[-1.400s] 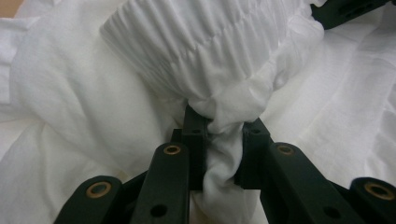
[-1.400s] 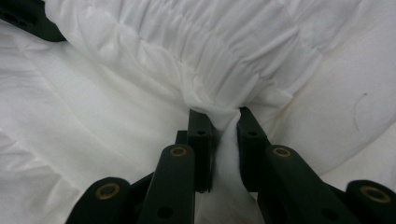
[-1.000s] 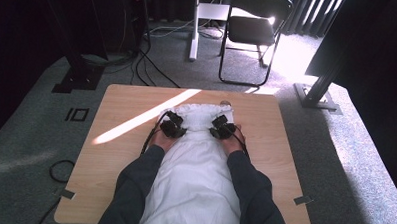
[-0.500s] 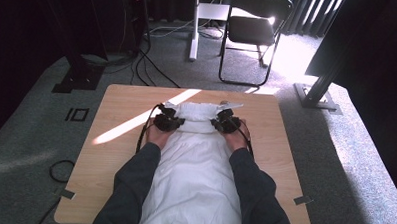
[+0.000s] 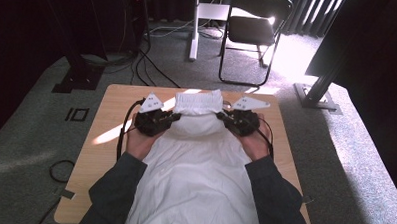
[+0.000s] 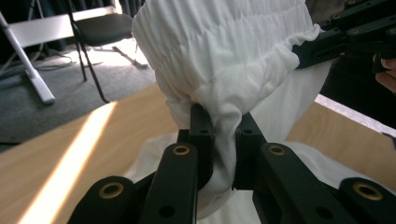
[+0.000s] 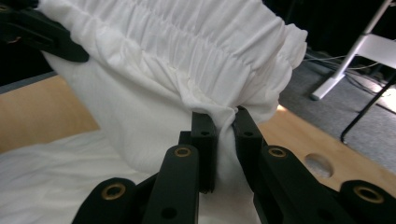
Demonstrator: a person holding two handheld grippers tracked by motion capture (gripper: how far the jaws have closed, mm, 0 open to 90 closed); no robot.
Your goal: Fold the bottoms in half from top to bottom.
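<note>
White cloth lies spread down the middle of the wooden surface, between the person's two arms. It is a soft garment with a gathered, stretchy band at its far end. That end is lifted up off the surface and bunched.

The left gripper holds the left side of the raised part. In the left gripper view, its black fingers are pinching a fold of the cloth tight. The right gripper holds the right side. In the right gripper view, its fingers also pinch a fold of cloth, just under the band.

A black chair stands on the grey floor beyond the surface.
</note>
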